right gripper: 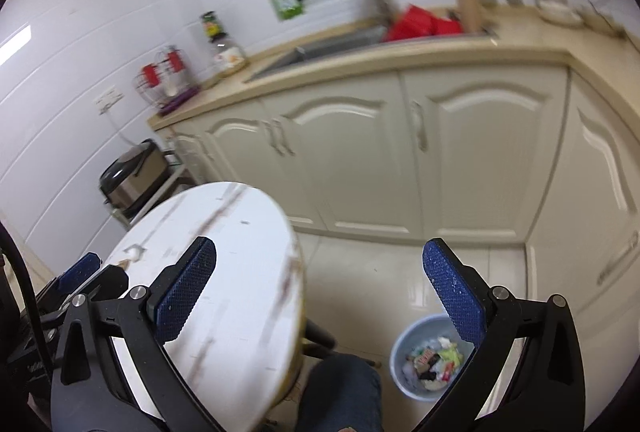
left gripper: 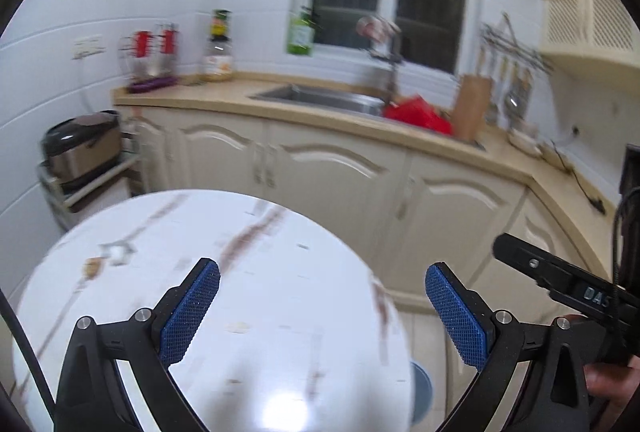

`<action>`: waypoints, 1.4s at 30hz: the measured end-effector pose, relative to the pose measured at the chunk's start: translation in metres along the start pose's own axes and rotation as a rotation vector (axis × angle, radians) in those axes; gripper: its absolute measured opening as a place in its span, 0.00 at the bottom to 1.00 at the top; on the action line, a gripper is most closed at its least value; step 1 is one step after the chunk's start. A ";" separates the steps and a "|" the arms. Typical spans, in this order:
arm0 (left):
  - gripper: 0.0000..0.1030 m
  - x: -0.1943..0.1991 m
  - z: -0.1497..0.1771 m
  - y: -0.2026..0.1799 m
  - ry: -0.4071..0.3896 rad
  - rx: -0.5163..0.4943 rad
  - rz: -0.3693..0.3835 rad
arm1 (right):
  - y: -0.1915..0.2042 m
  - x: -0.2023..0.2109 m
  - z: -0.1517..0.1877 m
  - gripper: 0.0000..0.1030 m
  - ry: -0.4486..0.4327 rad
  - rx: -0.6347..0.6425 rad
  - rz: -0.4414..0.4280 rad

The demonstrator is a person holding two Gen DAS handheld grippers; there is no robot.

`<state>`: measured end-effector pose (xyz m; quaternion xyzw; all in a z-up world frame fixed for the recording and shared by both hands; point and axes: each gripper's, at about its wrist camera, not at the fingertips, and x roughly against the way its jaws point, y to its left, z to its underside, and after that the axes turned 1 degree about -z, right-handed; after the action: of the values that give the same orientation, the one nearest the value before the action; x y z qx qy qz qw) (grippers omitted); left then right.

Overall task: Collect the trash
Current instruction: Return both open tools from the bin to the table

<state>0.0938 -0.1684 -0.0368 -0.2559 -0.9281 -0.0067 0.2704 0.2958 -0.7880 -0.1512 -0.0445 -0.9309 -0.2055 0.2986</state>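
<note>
A round white marble table carries a small crumpled white scrap and a brown crumb near its far left side. My left gripper is open and empty above the table. My right gripper is open and empty, above the table's right edge and the floor. A light blue bin with mixed trash in it stands on the floor, below the right gripper's right finger. The bin's edge shows in the left wrist view.
Cream cabinets with a beige counter and sink run behind. A rice cooker sits on a low rack at left. A red bag lies by the sink. The person's knee is under the table edge.
</note>
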 end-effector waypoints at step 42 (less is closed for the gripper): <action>0.97 -0.096 -0.011 0.201 0.200 0.222 -0.411 | 0.280 -0.184 0.036 1.00 0.250 0.416 -0.261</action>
<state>0.2645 -0.0405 -0.1015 -0.0289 -0.9242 0.0151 0.3804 0.4848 -0.5105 -0.1832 0.1640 -0.9068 -0.0503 0.3851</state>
